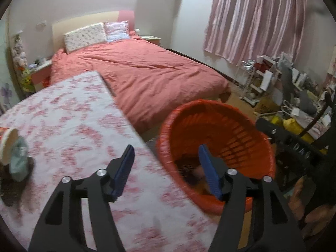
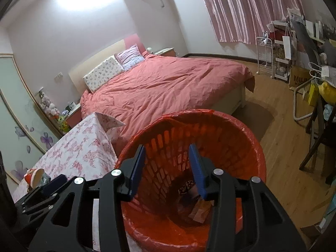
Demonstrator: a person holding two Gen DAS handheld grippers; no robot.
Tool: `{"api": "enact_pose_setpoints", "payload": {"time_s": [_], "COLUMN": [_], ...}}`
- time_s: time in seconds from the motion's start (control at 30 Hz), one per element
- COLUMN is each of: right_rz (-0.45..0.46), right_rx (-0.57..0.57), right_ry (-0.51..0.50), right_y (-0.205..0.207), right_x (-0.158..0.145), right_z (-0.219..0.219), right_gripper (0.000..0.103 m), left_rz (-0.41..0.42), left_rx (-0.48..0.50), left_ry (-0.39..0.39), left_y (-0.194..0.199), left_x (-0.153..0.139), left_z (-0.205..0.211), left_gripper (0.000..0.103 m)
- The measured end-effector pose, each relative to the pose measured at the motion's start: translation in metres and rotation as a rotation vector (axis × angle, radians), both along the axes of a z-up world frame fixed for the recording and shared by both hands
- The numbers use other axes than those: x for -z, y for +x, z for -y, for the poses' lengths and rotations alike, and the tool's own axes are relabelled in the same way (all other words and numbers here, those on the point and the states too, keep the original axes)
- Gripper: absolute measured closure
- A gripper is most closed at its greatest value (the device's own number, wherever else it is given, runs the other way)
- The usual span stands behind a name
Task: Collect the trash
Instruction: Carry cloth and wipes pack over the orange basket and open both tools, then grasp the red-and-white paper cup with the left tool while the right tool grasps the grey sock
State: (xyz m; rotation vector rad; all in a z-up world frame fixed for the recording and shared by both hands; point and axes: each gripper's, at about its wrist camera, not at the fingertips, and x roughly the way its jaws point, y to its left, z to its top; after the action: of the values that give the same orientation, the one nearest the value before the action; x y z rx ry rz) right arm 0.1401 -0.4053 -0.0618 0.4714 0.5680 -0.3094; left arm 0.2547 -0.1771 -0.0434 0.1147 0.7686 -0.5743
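Observation:
A red slatted waste basket (image 1: 237,130) lined with a red bag stands on the floor beside a table; it also shows in the right wrist view (image 2: 247,147). Wrappers and dark scraps (image 2: 197,208) lie at its bottom. My right gripper (image 2: 168,149) is open and empty, held over the basket's mouth. My left gripper (image 1: 166,149) is open and empty, above the table's right edge with one finger over the basket. A pale round item with a grey-green crumpled piece (image 1: 19,159) lies on the table at the far left, blurred.
The table wears a pink floral cloth (image 1: 73,126). A bed with a red cover (image 1: 142,71) lies beyond. Shelves, boxes and clutter (image 1: 283,84) fill the right side under pink curtains. A dark chair (image 2: 321,142) stands on the wood floor at right.

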Motion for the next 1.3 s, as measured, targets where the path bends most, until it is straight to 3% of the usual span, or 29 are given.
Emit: {"api": "enact_pose_setpoints", "payload": {"time_s": [0.3, 0.53, 0.63, 0.77, 0.9, 1.1, 1.17, 1.3], "right_rz": [-0.012, -0.046, -0.066, -0.103, -0.136, -0.157, -0.162, -0.168], "right_rx": [-0.088, -0.216, -0.263, -0.336, -0.381, -0.404, -0.406, -0.412], "right_ry": [-0.052, -0.076, -0.086, -0.097, -0.096, -0.088, -0.088, -0.085], "right_y": [0.005, 0.019, 0.025, 0.035, 0.045, 0.051, 0.053, 0.056], "right_x": [-0.009, -0.004, 0.002, 0.011, 0.02, 0.026, 0.027, 0.03], "right_z": [-0.038, -0.092, -0.114, -0.143, -0.162, -0.172, -0.174, -0.176], "right_gripper": [0.053, 0.038, 0.028, 0.028, 0.028, 0.028, 0.028, 0.028], "left_rz": [0.041, 0.084, 0.088, 0.06, 0.038, 0.065, 0.064, 0.046], "left_rx": [-0.178, -0.389, -0.497, -0.612, -0.633, -0.631, -0.64, -0.674], "left_ry": [0.047, 0.069, 0.071, 0.059, 0.075, 0.165, 0.179, 0.169], "left_y": [-0.001, 0.011, 0.022, 0.042, 0.056, 0.068, 0.073, 0.079], "left_x": [-0.005, -0.013, -0.015, -0.011, -0.004, 0.006, 0.01, 0.012], "left_z": [-0.091, -0.174, -0.213, -0.251, -0.256, -0.236, -0.234, -0.245], "left_gripper": [0.022, 0.004, 0.004, 0.004, 0.004, 0.005, 0.011, 0.037]}}
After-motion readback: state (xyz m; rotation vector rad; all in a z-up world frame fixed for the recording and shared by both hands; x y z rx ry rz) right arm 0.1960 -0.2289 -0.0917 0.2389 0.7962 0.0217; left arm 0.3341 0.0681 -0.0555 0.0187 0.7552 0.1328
